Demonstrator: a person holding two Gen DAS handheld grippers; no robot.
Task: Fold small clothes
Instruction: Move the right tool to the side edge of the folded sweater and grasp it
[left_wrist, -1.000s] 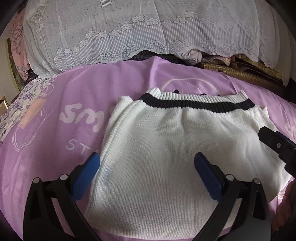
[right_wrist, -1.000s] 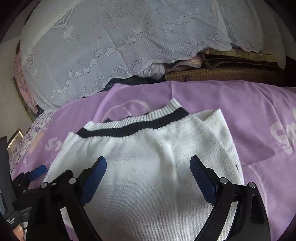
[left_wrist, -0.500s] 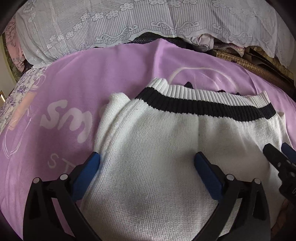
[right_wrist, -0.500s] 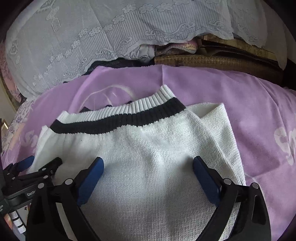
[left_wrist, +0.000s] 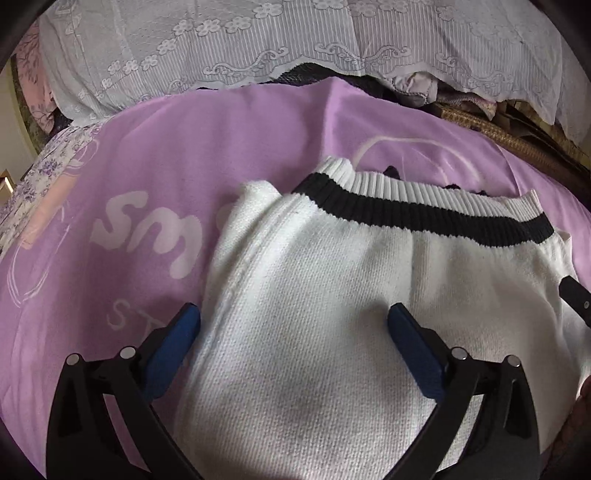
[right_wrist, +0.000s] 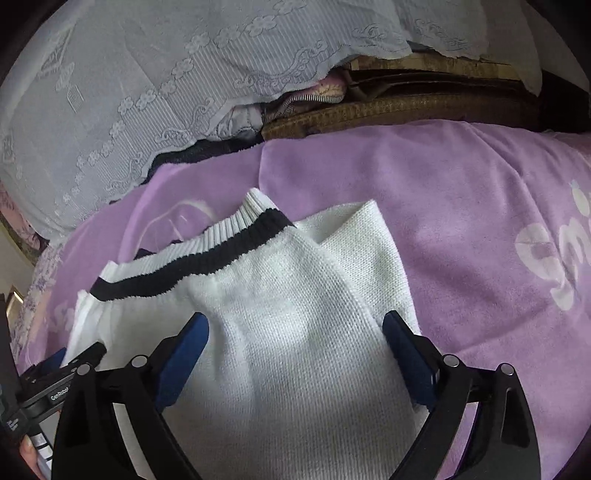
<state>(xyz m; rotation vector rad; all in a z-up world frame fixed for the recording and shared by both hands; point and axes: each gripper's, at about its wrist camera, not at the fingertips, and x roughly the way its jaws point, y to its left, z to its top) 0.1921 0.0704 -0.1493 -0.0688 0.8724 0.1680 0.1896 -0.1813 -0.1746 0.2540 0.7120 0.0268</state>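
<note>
Lying flat on the purple bed cover (left_wrist: 258, 147) beneath both wide-open tools, left (left_wrist: 293, 332) and right (right_wrist: 295, 339), the white knit garment (left_wrist: 332, 314) is judged soft, light and limp, best pinched at its edges.

The white sweater (left_wrist: 332, 314) is showing a coarse matt knit with ribbed hem. The purple blanket (left_wrist: 221, 147) is looking soft and velvety; the lace cover (right_wrist: 147, 92) is lying sheer.

Knit garment (left_wrist: 332, 295) white, black band under ribbed white hem. Bedspread (left_wrist: 221, 147) lilac, white lettering (partly covered). Lace cover (left_wrist: 258, 44) white, floral. Fingers (left_wrist: 173, 343) blue-padded, black frames.
</note>
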